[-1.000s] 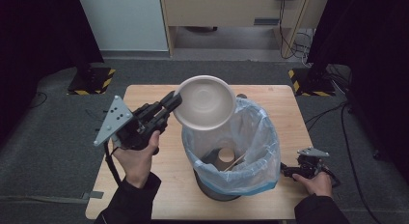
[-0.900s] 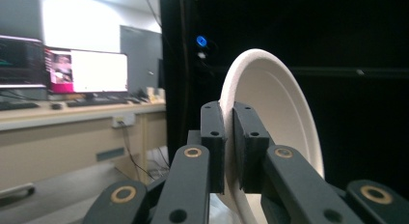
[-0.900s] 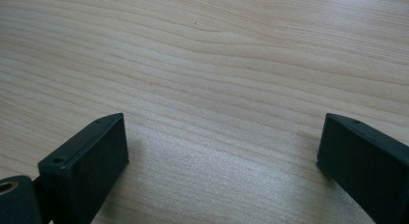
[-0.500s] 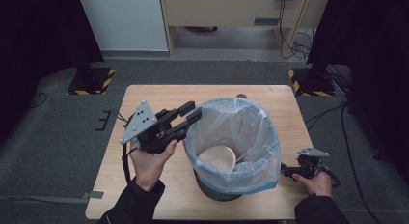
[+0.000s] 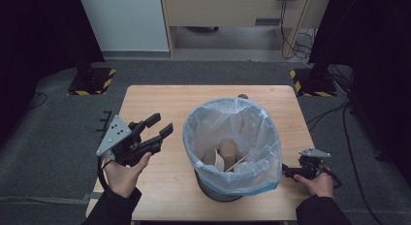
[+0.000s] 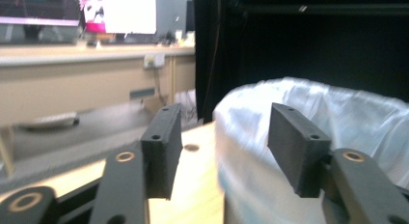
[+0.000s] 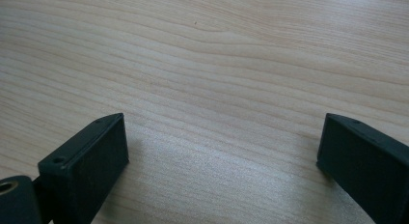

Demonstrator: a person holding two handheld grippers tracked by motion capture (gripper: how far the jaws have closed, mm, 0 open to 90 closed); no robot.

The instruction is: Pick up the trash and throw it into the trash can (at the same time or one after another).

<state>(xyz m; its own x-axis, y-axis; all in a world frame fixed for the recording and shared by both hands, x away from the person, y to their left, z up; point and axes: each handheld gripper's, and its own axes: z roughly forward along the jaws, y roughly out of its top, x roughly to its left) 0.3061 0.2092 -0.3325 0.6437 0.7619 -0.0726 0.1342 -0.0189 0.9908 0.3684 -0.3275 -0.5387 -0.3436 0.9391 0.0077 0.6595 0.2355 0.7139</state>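
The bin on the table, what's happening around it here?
A person holds a gripper in each hand at a wooden table. The left gripper hovers open beside the bag-lined bin, holding nothing. The right gripper sits low over the table at the bin's other side, also open. Paper cups and other trash lie inside.

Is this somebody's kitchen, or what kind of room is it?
Probably not a kitchen: more likely a lab or recording room. A bare wooden table stands on grey carpet, black curtains hang at the sides, and cables run along the floor.
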